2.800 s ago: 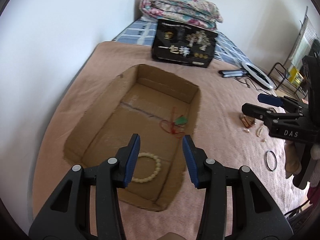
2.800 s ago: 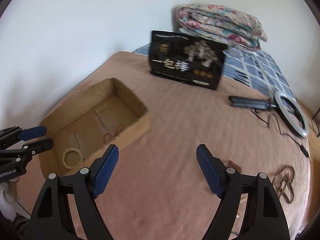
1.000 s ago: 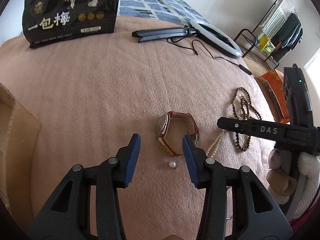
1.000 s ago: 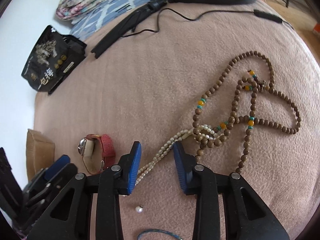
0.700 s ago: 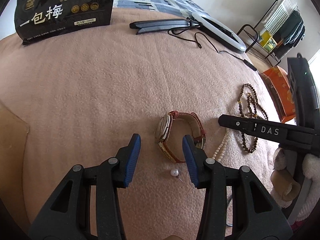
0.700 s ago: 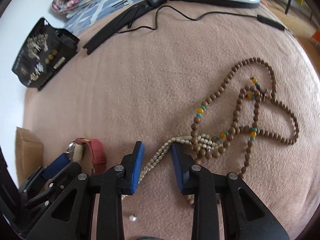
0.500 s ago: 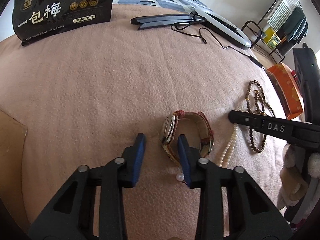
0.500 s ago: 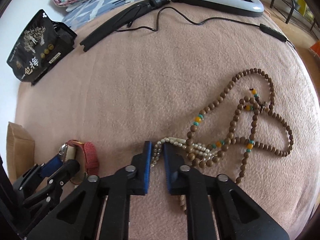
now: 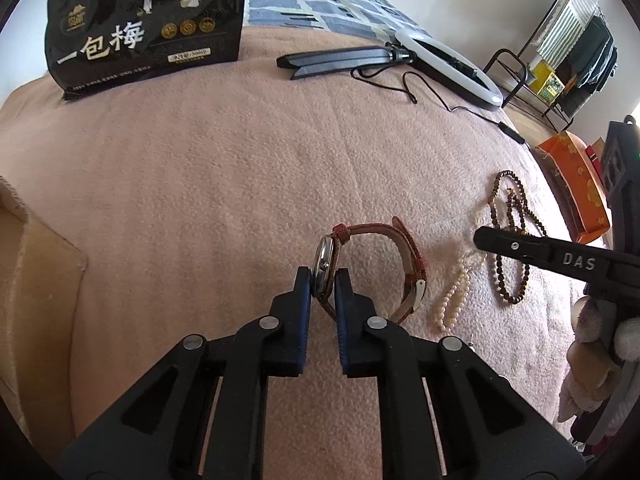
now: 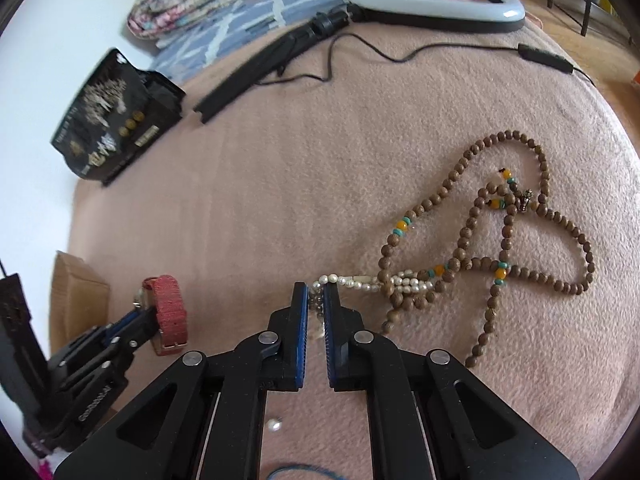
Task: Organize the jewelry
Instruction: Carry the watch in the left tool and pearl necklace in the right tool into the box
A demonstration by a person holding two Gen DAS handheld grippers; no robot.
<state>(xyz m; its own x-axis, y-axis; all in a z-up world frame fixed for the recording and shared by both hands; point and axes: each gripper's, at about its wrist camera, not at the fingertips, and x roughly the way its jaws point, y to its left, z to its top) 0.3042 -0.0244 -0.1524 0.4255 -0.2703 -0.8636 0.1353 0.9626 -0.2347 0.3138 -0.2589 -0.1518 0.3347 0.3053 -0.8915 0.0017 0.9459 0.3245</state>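
Note:
A wristwatch with a red-brown strap [image 9: 404,256] stands on its edge on the pink blanket. My left gripper [image 9: 323,276] is shut on the watch's case. The watch also shows in the right wrist view [image 10: 170,308], held by the left gripper [image 10: 140,318]. My right gripper [image 10: 316,292] is shut on a white pearl strand [image 10: 360,282], which lies tangled with a long brown bead necklace [image 10: 532,216]. In the left wrist view the pearl strand [image 9: 452,296] and bead necklace [image 9: 508,252] lie right of the watch, under the right gripper's finger [image 9: 532,252].
A cardboard box [image 9: 28,280] sits at the left edge. A black snack bag [image 9: 148,28], a folded tripod [image 9: 340,60] and a ring light [image 9: 448,64] with its cable lie farther back. A loose pearl [image 10: 274,424] and a dark ring [image 10: 296,470] lie near my right gripper.
Both grippers moved from over the cardboard box to the jewelry on the blanket. The left gripper closed on the watch case, the right gripper closed on the pearl strand.

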